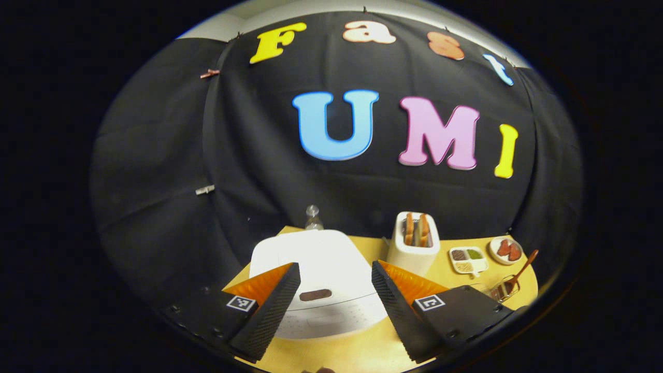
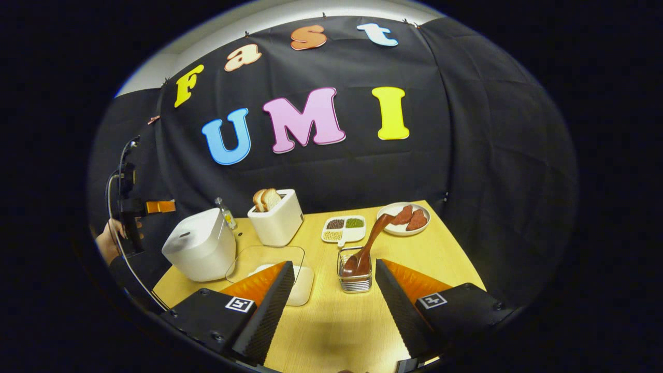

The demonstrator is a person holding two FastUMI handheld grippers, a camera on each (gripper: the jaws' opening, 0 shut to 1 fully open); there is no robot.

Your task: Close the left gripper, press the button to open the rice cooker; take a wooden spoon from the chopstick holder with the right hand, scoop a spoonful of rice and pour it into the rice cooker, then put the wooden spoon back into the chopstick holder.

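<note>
The white rice cooker (image 1: 316,269) stands shut on the yellow table, right in front of my left gripper (image 1: 335,295), whose fingers are spread wide above its lid. A dark oval button (image 1: 315,295) shows on the lid between them. In the right gripper view the rice cooker (image 2: 199,251) sits at the left, with the left gripper (image 2: 135,212) and a hand behind it. My right gripper (image 2: 331,305) is open above the table, just short of the chopstick holder (image 2: 355,274), where a wooden spoon (image 2: 370,241) leans. A clear tub of rice (image 2: 295,274) lies beside the holder.
A white toaster (image 2: 277,217) with bread stands behind the tub. A divided dish of grains (image 2: 344,228) and a plate of meat (image 2: 404,217) lie at the back right. A small bottle (image 2: 225,212) stands behind the cooker. The table's edge (image 2: 466,259) runs along the right.
</note>
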